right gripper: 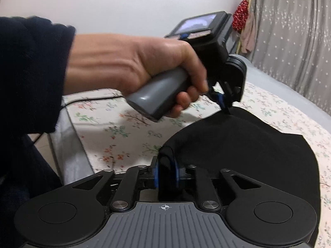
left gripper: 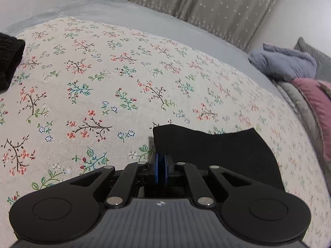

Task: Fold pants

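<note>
**Both tools clamped on black pants above a floral bed**

Nearest in the right wrist view, the right tool [right gripper: 166,172] has its blue-padded fingers [right gripper: 155,175] closed on a bunched edge of the black fabric pants [right gripper: 238,144], the cloth filling the gap between the pads. From there the pants rise in a draped fold toward the left tool [right gripper: 223,101], which pinches the garment's far upper edge. A bare hand [right gripper: 144,66] in a dark sleeve grips that tool's grey handle, and a small lit screen sits on top of the device.

In the left wrist view, the left tool [left gripper: 160,166] shows its blue pads pressed together with a thin edge of the black pants [left gripper: 217,157] caught between them. The cloth spreads to the right of the fingers and lies over the beige bedspread printed with small flowers and branches [left gripper: 103,78], which covers the bed.

Further off, a dark knitted item [left gripper: 10,60] rests at the left edge of the bedspread. To the right, a crumpled lavender cloth [left gripper: 283,62] sits beside pink and grey bedding [left gripper: 312,97]. A plain grey sheet [left gripper: 124,14] borders the floral cover on its far side, and behind it hangs a grey curtain dotted with white stars [left gripper: 206,4] against a white wall.
</note>
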Action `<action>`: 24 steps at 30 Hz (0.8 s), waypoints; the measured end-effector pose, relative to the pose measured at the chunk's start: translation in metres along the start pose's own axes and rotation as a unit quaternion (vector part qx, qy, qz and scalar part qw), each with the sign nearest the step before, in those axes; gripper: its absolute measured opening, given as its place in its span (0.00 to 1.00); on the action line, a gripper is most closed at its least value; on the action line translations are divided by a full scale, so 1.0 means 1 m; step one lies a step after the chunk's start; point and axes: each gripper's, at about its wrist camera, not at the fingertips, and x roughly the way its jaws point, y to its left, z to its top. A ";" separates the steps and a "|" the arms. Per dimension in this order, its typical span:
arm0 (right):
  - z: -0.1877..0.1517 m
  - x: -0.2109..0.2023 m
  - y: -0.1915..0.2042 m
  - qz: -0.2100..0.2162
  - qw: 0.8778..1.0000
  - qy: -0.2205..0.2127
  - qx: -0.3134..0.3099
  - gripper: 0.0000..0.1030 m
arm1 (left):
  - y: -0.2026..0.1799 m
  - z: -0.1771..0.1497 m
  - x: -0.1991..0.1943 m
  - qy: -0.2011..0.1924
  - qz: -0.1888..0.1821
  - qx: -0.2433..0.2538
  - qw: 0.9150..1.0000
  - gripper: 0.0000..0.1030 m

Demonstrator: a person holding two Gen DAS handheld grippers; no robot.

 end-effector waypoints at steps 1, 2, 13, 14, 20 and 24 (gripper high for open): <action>0.001 -0.004 -0.001 0.012 1.000 -0.004 0.003 0.30 | 0.000 0.000 0.000 0.000 0.000 0.000 1.000 0.13; 0.004 -0.008 -0.002 0.027 1.000 -0.008 0.007 0.36 | 0.000 0.000 0.000 0.000 0.001 0.002 1.000 0.13; 0.007 -0.074 -0.082 0.062 0.993 -0.036 0.098 0.37 | 0.012 0.006 -0.039 -0.028 0.056 -0.035 0.997 0.24; 0.006 -0.076 -0.095 0.049 0.992 -0.036 0.113 0.37 | 0.007 0.004 -0.047 -0.034 0.045 -0.037 0.998 0.24; -0.009 -0.070 -0.163 -0.039 0.980 -0.004 0.197 0.37 | -0.057 -0.025 -0.070 -0.031 -0.013 0.002 0.999 0.33; -0.027 -0.054 -0.181 -0.059 0.971 0.035 0.229 0.37 | -0.085 -0.050 -0.060 0.013 -0.033 0.021 0.999 0.33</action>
